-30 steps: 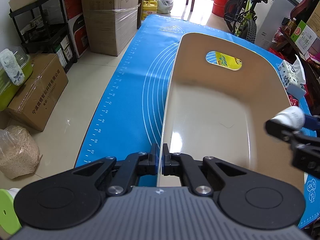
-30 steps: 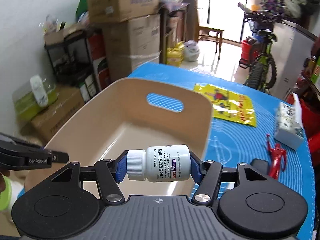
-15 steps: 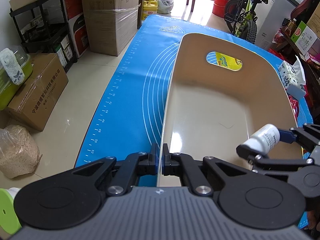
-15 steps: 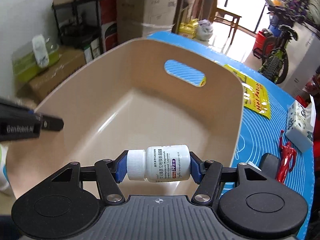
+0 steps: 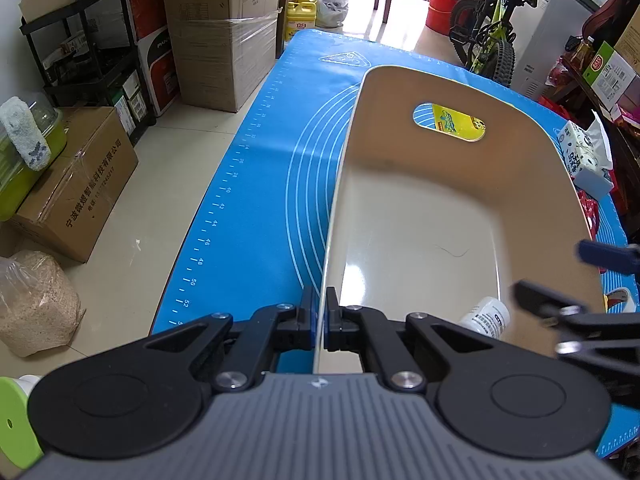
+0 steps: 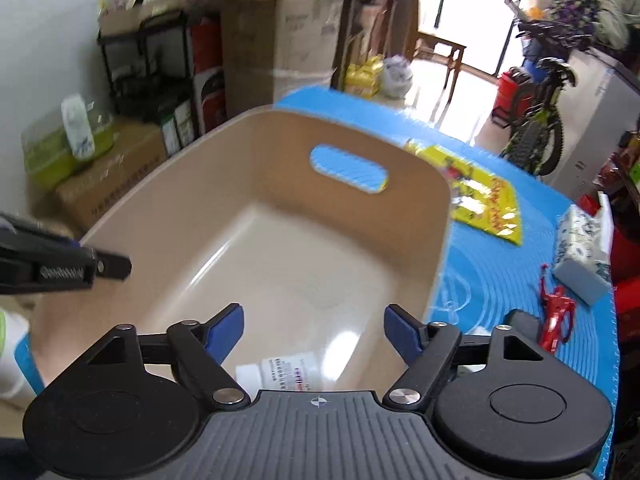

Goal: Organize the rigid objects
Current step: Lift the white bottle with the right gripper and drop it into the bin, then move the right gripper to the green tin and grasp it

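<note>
Bottle [image 6: 280,370] lies in bin [image 6: 400,216] below opening right hand-held gripper [image 6: 314,330].

Stacked cartons [image 5: 224,36] and a black rack [image 5: 92,52] stand against the wall left of the table. A green bicycle [image 5: 486,46] leans by a white cabinet [image 5: 556,32]. A sack of grain [image 5: 34,304] sits on the floor.

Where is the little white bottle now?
The white bottle lies on its side inside the beige bin, at the near end, below the opening right claw.
</note>
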`<state>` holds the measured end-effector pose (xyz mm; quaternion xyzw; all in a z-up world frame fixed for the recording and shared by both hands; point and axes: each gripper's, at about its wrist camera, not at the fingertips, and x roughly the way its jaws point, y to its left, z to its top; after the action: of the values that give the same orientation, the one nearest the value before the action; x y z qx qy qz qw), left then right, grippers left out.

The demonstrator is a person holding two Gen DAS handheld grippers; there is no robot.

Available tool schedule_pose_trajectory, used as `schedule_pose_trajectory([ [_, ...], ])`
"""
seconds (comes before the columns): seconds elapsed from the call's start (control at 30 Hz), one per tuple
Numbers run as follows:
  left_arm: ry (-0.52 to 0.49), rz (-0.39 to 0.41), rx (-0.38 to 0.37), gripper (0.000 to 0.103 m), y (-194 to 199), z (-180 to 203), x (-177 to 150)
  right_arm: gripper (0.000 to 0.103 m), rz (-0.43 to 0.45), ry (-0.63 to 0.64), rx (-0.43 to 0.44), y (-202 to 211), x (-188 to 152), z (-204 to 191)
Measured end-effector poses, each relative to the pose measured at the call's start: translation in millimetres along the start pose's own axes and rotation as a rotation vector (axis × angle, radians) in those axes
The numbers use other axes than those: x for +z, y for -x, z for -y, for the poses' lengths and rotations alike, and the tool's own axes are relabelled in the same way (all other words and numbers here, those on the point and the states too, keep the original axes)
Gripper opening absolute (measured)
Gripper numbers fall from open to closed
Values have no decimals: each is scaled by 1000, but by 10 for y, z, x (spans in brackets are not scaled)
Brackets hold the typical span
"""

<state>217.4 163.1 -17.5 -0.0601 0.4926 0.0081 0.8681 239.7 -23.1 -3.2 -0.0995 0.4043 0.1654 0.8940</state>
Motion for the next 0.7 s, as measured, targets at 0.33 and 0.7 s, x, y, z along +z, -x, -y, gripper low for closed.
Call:
schedule_pose_trajectory([
  [0.33, 2, 0, -1, 5, -3, 0, 0, 85, 111, -115, -65, 666, -188, 563],
  [0.7, 1, -1, 3, 5, -5, 6, -3, 87, 42, -171, -123, 692, -841, 883],
])
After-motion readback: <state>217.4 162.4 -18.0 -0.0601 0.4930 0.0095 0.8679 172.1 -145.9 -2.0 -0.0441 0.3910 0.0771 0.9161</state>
